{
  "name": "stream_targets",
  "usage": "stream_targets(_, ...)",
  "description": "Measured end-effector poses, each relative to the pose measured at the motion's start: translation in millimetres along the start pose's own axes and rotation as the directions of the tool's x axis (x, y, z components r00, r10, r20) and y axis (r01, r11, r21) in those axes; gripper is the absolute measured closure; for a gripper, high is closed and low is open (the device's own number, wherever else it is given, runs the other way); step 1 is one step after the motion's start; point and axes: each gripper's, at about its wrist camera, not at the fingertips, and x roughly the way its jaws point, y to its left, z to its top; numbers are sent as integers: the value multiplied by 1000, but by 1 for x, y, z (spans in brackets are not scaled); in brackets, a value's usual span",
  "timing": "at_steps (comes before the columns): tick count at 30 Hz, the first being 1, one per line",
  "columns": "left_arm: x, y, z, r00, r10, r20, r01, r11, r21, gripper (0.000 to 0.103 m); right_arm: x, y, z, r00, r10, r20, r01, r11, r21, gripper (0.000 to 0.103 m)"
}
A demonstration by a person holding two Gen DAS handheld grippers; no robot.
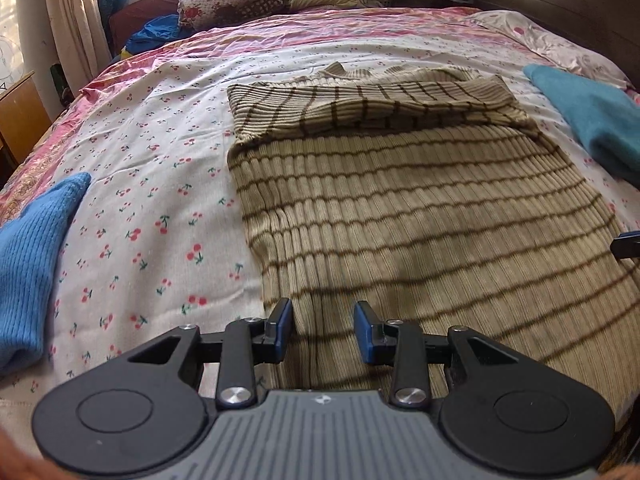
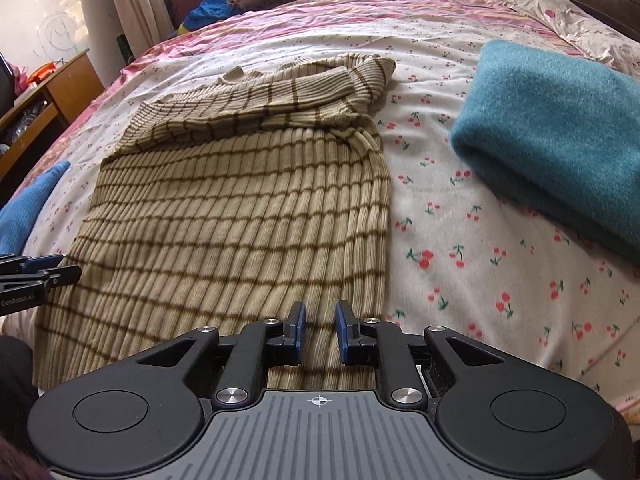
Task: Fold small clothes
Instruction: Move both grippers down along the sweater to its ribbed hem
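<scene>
A: Hand-held gripper states? Left hand-held gripper and right hand-held gripper are spread, nothing pinched.

B: Striped sweater is laid flat beneath both, sleeves folded, hem likely grasped next.

"GenRobot.AI" on left gripper (white lettering)
</scene>
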Motion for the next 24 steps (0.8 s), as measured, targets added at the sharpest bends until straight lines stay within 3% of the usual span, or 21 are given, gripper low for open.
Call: stream_targets(24,-23,-4,-39,997,-18,-77,17,1000,-5,62,-23,-6,-20,1000,11,-24,-11,1000,-3,69)
